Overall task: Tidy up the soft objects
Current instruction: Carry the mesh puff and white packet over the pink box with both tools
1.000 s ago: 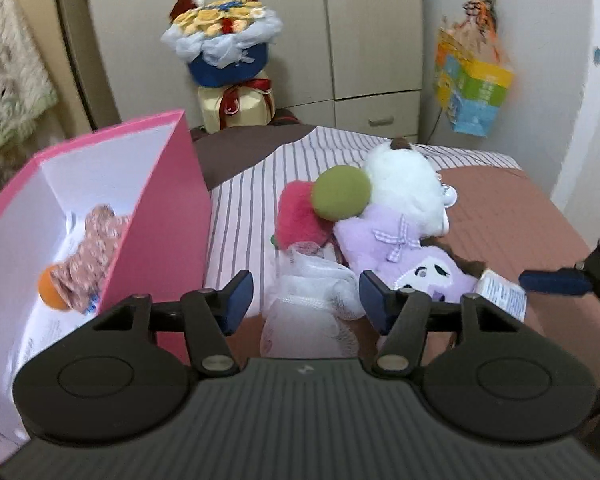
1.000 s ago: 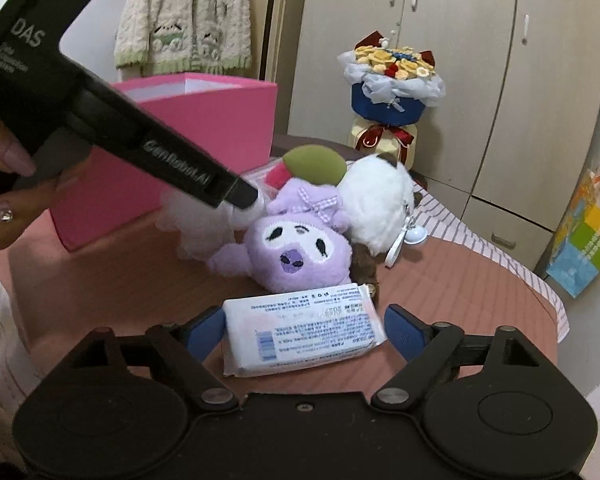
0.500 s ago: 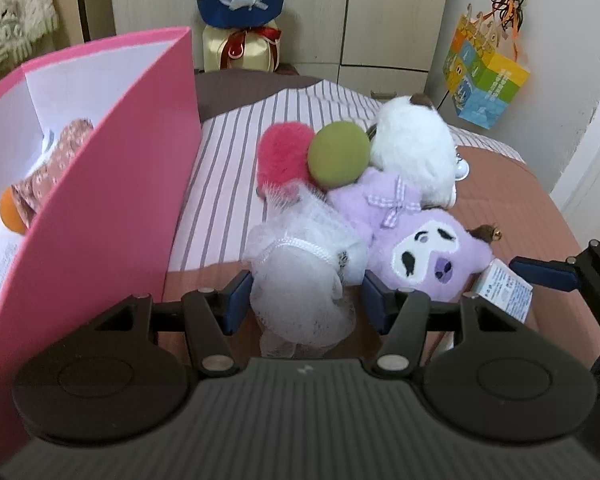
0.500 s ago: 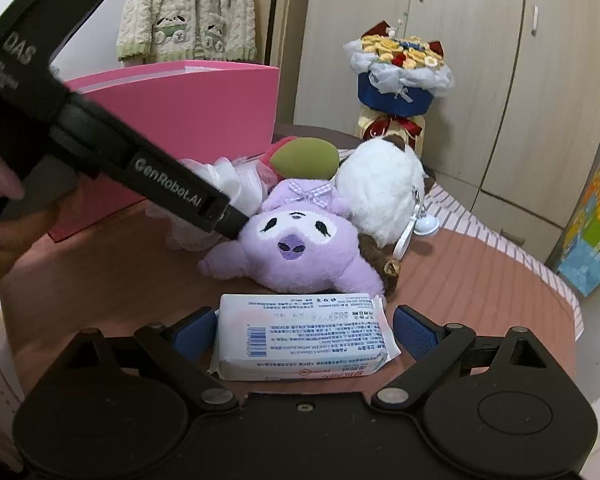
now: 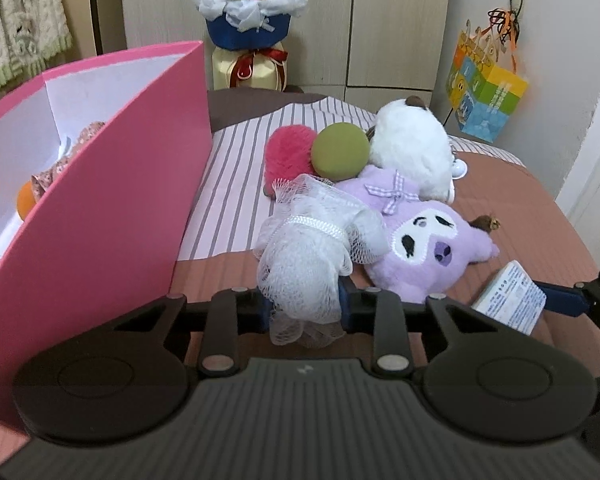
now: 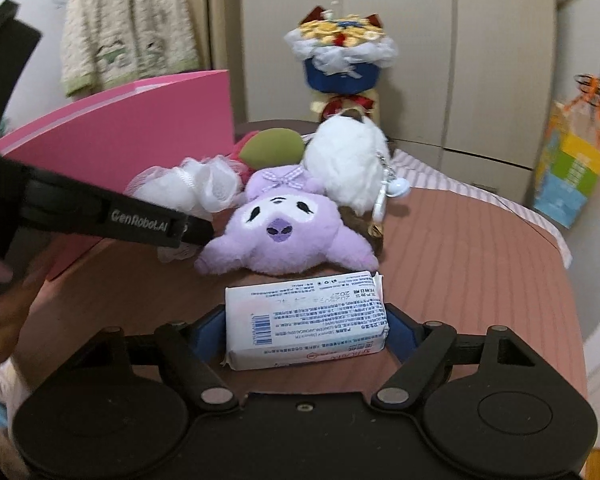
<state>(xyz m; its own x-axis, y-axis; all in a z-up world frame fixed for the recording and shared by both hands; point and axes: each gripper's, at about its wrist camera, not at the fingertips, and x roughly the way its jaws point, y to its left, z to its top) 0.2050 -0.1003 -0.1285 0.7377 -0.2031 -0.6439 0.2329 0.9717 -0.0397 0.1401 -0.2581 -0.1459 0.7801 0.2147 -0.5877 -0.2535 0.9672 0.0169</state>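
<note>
the left tool (image 5: 303,312) is clamped on the white mesh sponge (image 5: 312,248), at the frame's center. the right tool (image 6: 306,330) is clamped on the tissue pack (image 6: 306,316).

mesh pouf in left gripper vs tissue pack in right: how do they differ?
The white mesh pouf is frilly, netted and shapeless; the tissue pack is a flat, printed, plastic-wrapped block. The pouf touches the purple plush; the pack lies apart from it. Shared: both white, each clamped between a gripper's blue pads, left gripper, right gripper.
</note>
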